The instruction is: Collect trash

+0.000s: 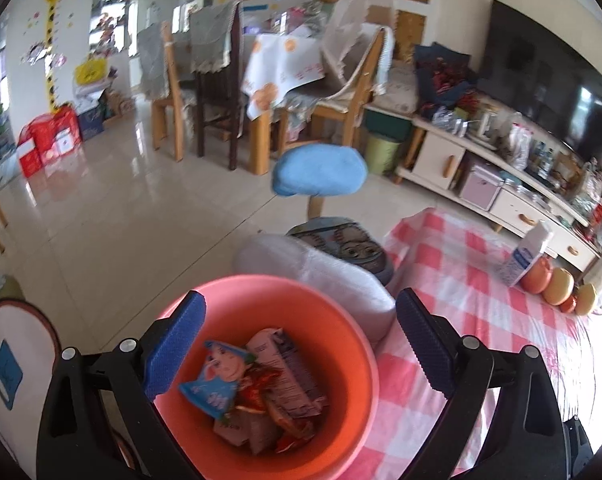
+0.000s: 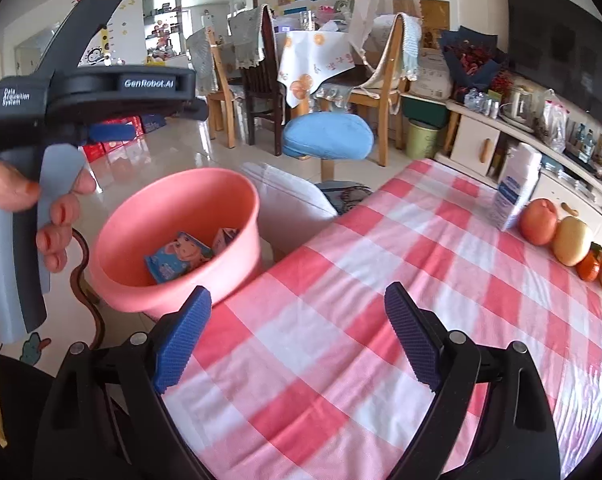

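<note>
A pink plastic bin (image 1: 353,356) stands beside the left edge of the table with the red-and-white checked cloth (image 1: 481,320). Inside lie several wrappers, among them a blue packet with a cartoon face (image 1: 217,380) and a small carton (image 1: 289,364). My left gripper (image 1: 301,340) hovers open right above the bin, nothing between its blue pads. In the right wrist view the bin (image 2: 133,280) sits left of the cloth (image 2: 381,280), with the blue packet (image 2: 177,258) visible inside. My right gripper (image 2: 299,334) is open and empty over the cloth near the bin. A hand holds the left gripper's body (image 2: 81,96).
A white-and-blue carton (image 2: 515,188) and a row of fruit (image 2: 573,240) stand at the table's far right edge. A blue-cushioned stool (image 2: 327,136) and a white cushion (image 2: 289,196) sit past the bin. Dining chairs, a TV cabinet and a green bin (image 2: 421,138) lie beyond.
</note>
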